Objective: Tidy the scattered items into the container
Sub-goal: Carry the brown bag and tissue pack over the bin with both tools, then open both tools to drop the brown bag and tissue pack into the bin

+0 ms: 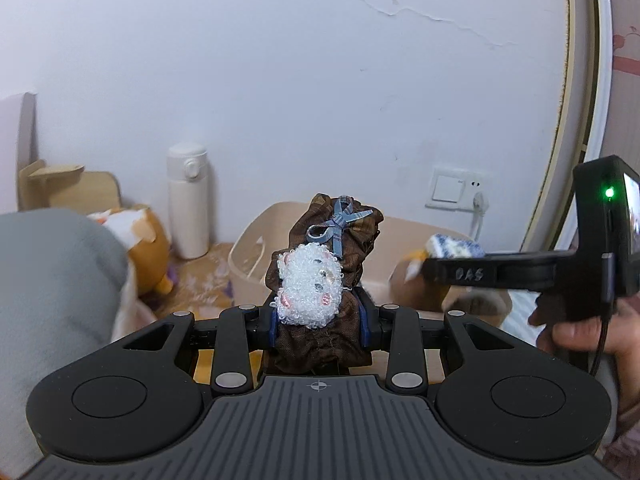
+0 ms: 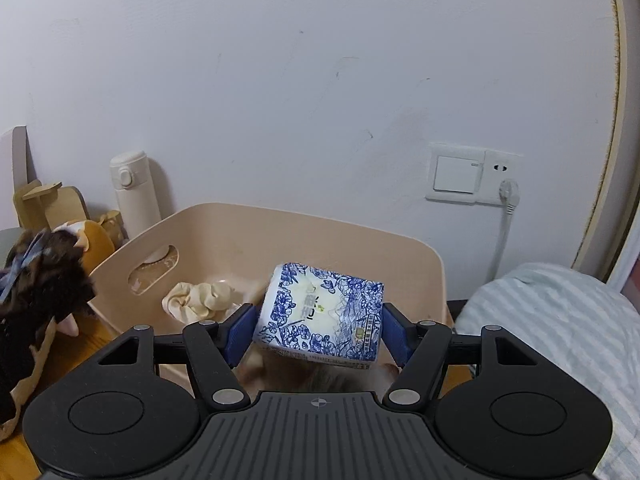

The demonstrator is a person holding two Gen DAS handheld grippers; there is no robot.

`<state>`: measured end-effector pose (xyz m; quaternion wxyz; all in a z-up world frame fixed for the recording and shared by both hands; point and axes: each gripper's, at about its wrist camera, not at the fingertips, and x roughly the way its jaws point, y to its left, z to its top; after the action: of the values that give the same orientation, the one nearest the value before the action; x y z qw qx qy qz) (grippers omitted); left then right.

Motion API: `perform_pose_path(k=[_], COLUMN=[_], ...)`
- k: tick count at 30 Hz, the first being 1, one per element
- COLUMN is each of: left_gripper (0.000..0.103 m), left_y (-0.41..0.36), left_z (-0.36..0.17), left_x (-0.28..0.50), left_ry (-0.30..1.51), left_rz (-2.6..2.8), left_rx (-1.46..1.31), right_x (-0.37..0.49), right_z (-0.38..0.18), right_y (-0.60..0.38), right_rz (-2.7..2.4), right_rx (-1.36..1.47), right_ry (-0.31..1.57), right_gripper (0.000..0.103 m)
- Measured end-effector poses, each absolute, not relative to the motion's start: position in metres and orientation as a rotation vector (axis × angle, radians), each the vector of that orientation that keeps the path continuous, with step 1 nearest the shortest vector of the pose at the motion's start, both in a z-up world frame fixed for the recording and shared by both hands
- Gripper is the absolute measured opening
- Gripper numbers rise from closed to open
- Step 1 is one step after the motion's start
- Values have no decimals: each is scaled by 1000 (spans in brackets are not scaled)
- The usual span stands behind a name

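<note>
My left gripper point(image 1: 320, 320) is shut on a brown cloth pouch point(image 1: 326, 276) with a white fluffy patch and a blue bow, held up in front of the beige bin point(image 1: 248, 256). The pouch also shows at the left of the right wrist view point(image 2: 40, 280). My right gripper point(image 2: 318, 330) is shut on a blue-and-white tissue pack point(image 2: 320, 312), held over the beige bin point(image 2: 424, 264). A crumpled cream cloth point(image 2: 200, 300) lies inside the bin. The right gripper and the tissue pack point(image 1: 452, 246) appear at the right of the left wrist view.
A white thermos point(image 2: 134, 196) stands against the wall behind the bin. An orange plush toy point(image 1: 144, 248) and a wooden stand point(image 1: 60, 188) are at the left. A grey cushion point(image 1: 52, 288) is near left. A striped bed cover point(image 2: 560, 320) is at right. A wall socket point(image 2: 468, 174) has a plug in it.
</note>
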<state>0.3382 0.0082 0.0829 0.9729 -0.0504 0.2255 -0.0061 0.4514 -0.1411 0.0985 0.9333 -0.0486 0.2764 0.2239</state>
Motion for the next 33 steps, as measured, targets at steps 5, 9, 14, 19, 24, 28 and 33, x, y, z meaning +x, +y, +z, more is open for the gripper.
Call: perform_pose_path(k=[5, 9, 14, 19, 24, 28, 33], left_gripper=[35, 35, 35, 38, 70, 75, 78], left_y=[5, 1, 0, -1, -1, 0, 2], left_z=[77, 68, 56, 48, 50, 54, 60], left_x=[379, 404, 431, 445, 446, 445, 441], left_ry=[491, 520, 582, 608, 574, 562, 554], left_rz=[-1, 7, 4, 6, 17, 32, 41], left_rx=[-68, -32, -29, -5, 2, 6, -10], right_x=[462, 468, 469, 470, 467, 461, 455], right_z=[93, 92, 92, 92, 95, 102, 109], right_y=[-135, -136, -137, -139, -143, -148, -157], right_rz=[451, 448, 439, 438, 452, 450, 444], right_rx=[-99, -88, -103, -102, -110, -115, -103], right_ry=[580, 589, 583, 587, 584, 555, 541], right_gripper=[63, 63, 63, 64, 74, 81, 85])
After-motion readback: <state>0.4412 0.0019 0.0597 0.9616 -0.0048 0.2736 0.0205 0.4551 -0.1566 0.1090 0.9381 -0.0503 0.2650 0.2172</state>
